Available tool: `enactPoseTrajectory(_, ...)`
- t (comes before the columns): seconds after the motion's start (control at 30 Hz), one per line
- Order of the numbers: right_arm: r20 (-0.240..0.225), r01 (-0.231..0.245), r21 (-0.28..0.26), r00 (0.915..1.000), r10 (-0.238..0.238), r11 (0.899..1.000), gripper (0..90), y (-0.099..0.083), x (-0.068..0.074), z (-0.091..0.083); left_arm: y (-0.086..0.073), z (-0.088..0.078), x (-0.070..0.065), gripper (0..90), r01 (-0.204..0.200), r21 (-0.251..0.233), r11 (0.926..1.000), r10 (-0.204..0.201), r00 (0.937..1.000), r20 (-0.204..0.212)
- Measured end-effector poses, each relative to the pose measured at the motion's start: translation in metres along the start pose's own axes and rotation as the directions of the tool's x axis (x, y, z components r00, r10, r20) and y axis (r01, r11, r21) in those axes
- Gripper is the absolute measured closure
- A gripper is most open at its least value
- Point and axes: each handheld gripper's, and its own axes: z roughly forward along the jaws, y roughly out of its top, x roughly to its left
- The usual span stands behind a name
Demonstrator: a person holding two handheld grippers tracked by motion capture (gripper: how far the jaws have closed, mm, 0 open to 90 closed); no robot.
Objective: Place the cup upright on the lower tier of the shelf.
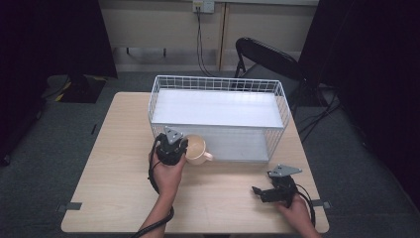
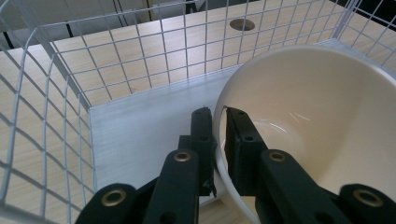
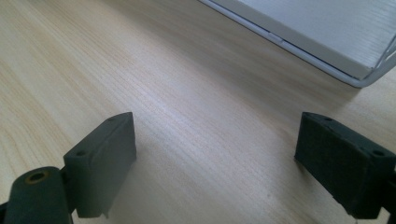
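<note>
Left hand-held gripper (image 2: 218,122) clamped on rim of cream cup (image 2: 327,121) at wire basket (image 1: 218,84) front; right hand-held gripper (image 3: 215,158) jaws wide apart over table (image 3: 140,70), nothing held.

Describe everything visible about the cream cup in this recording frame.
The cup is cream, glossy like ceramic, with a side handle and an empty inside. It is tilted at the open front of the white wire rack, beside the lower shelf. The left gripper is shut on its rim, one jaw inside, one outside. Whether it rests on anything cannot be told.
</note>
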Motion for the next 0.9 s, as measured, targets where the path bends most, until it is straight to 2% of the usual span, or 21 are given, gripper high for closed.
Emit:
enactPoseTrajectory(0.47,0.0,-0.001,0.001,1.0,0.001,1.0,11.8,0.0,0.0,0.0,0.005,0.013,-0.008,82.2,0.015,-0.012,0.9998,-0.016,0.9998,-0.014)
enactPoseTrajectory(0.77,0.0,0.0,0.0,1.0,0.0,1.0,11.8,0.0,0.0,0.0,0.007,0.022,-0.009,82.2,0.007,0.002,1.0,-0.006,0.9992,-0.038)
enactPoseTrajectory(0.8,0.0,0.0,0.001,1.0,0.0,1.0,11.8,0.0,0.0,0.0,0.007,0.024,-0.01,82.2,0.022,-0.007,0.9997,-0.022,0.999,-0.04)
enactPoseTrajectory(0.83,0.0,-0.001,0.001,1.0,0.001,1.0,11.8,0.0,0.0,0.0,0.008,0.024,-0.009,82.2,0.004,0.004,1.0,-0.004,0.9989,-0.046)
enactPoseTrajectory(0.9,0.0,0.0,0.0,1.0,0.0,1.0,11.8,0.0,0.0,0.0,0.008,0.025,-0.01,82.2,0.008,0.001,1.0,-0.008,0.9988,-0.049)
